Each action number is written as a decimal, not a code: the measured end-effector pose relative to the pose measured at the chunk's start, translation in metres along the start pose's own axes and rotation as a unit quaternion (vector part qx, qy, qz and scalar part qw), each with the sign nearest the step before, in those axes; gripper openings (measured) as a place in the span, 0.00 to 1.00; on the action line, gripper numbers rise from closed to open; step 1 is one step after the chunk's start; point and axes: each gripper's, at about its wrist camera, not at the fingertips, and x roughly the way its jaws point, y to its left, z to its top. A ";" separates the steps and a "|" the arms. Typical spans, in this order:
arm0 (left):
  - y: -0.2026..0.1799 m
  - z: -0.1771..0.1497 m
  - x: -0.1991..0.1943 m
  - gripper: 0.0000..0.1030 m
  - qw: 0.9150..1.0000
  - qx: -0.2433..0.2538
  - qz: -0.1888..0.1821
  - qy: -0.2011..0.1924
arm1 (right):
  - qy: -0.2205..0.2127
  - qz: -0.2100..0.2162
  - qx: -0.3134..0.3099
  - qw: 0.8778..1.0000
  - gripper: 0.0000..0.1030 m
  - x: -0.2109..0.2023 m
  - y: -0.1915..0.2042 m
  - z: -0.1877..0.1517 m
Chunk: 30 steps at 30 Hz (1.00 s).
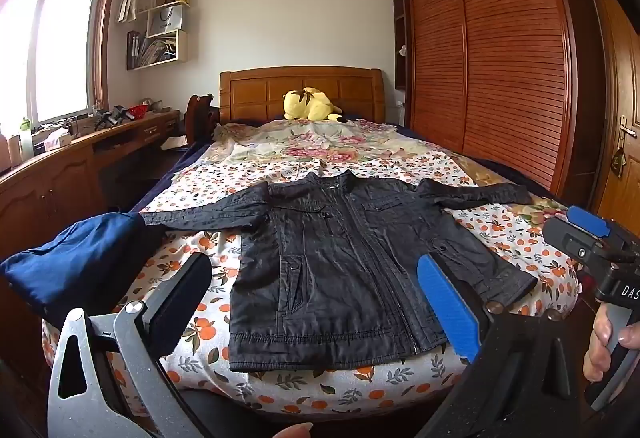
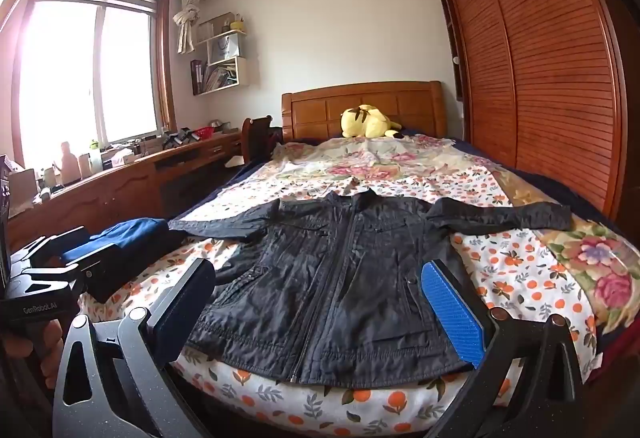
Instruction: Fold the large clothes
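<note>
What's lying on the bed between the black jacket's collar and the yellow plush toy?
Only bedding: orange-print sheet, then a rumpled pink floral cover. Both wrist views show this.

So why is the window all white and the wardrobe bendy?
Right wrist view: daylight overexposes the window, washing its panes out. Both views: the fisheye lens curves the straight wardrobe near the edges; the black jacket stays sharp.

- I'm looking into a home bedroom: a bed (image 1: pixel 400 390) with wooden headboard (image 1: pixel 300 89) and plush toy (image 1: pixel 310 105).
- Louvred wardrobe (image 1: pixel 500 49), desk (image 1: pixel 80 153) under a window (image 1: pixel 60 45).
</note>
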 end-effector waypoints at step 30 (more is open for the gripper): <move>0.005 -0.003 -0.003 1.00 1.000 0.001 0.002 0.001 | 0.000 0.000 -0.003 1.000 1.00 -0.002 -0.002 0.001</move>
